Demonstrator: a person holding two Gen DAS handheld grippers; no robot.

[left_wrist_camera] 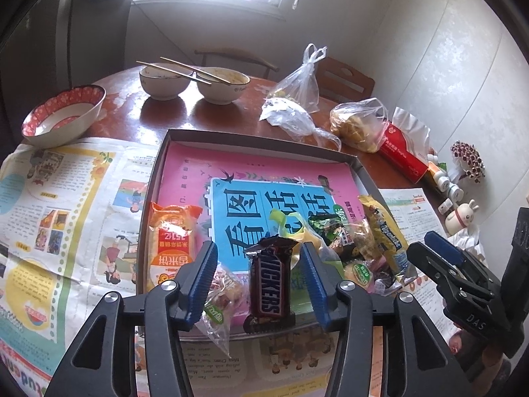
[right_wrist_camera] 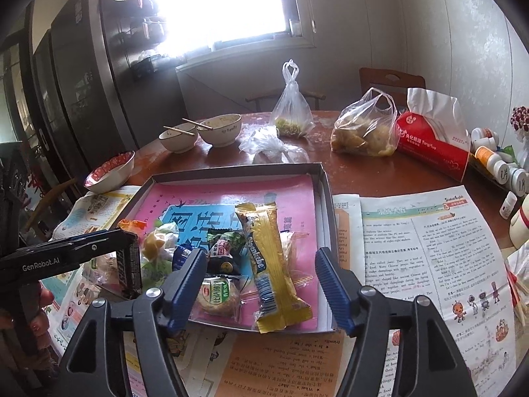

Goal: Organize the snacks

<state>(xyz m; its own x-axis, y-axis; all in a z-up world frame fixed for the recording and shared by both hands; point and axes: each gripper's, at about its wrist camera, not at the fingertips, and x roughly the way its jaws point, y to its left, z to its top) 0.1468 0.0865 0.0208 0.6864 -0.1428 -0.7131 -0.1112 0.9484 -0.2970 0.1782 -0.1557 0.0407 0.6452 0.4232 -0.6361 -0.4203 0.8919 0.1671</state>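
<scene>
Snacks: nearly all sit inside the shallow box (left_wrist_camera: 158, 165), crowded toward its near edge on the pink booklet (left_wrist_camera: 251, 172) that lines it.
Snickers bar (left_wrist_camera: 269, 284): at the near edge of the box, lying between the left gripper's (left_wrist_camera: 258, 281) blue pads, which stand apart on either side without visibly pressing it; in the right wrist view the bar seems to stand on edge.
Orange rice-cracker pack (left_wrist_camera: 170, 238): against the box's left wall, set apart from the rest.
Right-hand cluster: yellow wafer pack (right_wrist_camera: 271, 264), green-labelled pastry (right_wrist_camera: 216, 294) and dark green sweet (right_wrist_camera: 223, 248) overlap in a loose heap near the right corner of the near edge.
Right gripper (right_wrist_camera: 261, 284): jaws wide, holding nothing, poised over that heap.
Done: by my reading, gathering into the box looks complete; no snack shows on the newspapers (right_wrist_camera: 429, 248).
Left: sorting the heap into tidy rows, probably starting with the bar.
Table: bowls (left_wrist_camera: 191, 82) and plastic bags (left_wrist_camera: 360, 122) at the far edge look untouched.
</scene>
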